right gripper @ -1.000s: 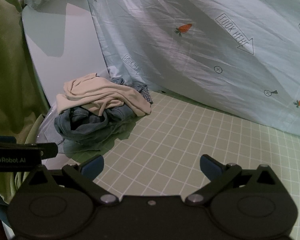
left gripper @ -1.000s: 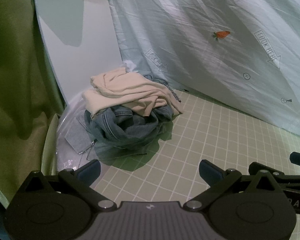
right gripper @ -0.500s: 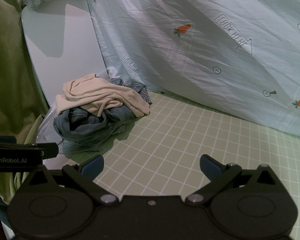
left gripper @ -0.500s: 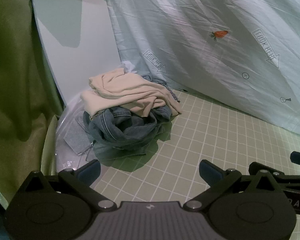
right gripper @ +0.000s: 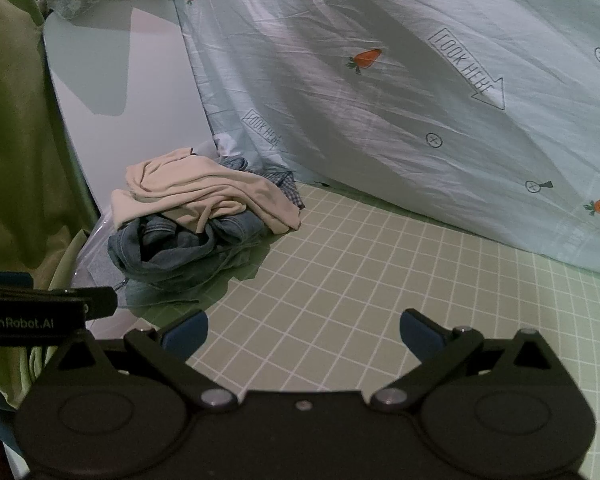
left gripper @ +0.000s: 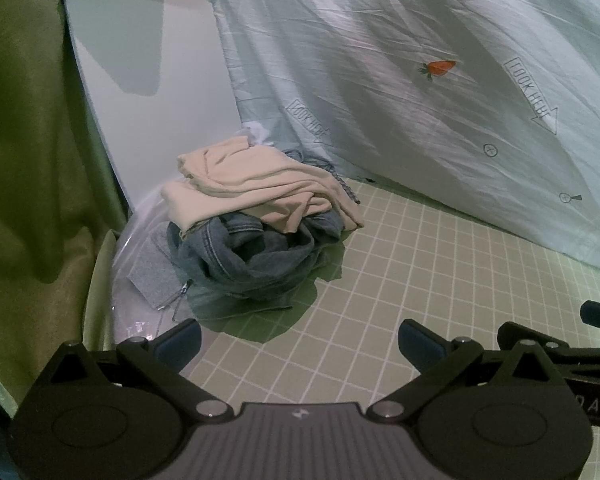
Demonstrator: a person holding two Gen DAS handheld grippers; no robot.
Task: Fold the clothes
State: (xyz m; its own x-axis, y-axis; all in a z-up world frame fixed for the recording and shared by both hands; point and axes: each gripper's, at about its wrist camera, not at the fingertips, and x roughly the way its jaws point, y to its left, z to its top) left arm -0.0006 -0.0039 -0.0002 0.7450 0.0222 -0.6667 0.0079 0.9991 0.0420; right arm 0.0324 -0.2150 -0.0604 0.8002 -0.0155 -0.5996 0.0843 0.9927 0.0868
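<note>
**Clothes heaped in the corner, both tools empty**

No basket or bin shows in either view; the nearest thing to a container is a clear plastic bag [left gripper: 140,240] lying flat at the left edge of the green grid mat [left gripper: 440,280], with a grey folded cloth [left gripper: 152,276] inside or on it (which of the two I cannot tell). A zipper pull [left gripper: 184,290] lies at the edge of that cloth.

The clothes to fold sit in one heap at the far left corner of the mat. A beige garment [left gripper: 260,184] lies crumpled on top of a bunched blue denim garment [left gripper: 252,256], and a bit of checked blue fabric [right gripper: 288,190] pokes out behind them. The heap rests against a white panel [left gripper: 148,92] and the foot of a pale sheet printed with carrots [left gripper: 420,100] that hangs across the back. Green fabric [left gripper: 28,140] covers the left side.

The left gripper [left gripper: 299,344] hovers above the mat, jaws spread wide with nothing between them. The right gripper [right gripper: 303,334] hovers likewise, jaws released and empty, well apart from the heap. Each tool's side edge shows in the other's view.

Compared with a second ago, the heap sits a touch lower and nearer the centre in the left wrist view, and barely shifted in the right; the pile itself looks unchanged, and both pairs of jaws stay as wide as before.
</note>
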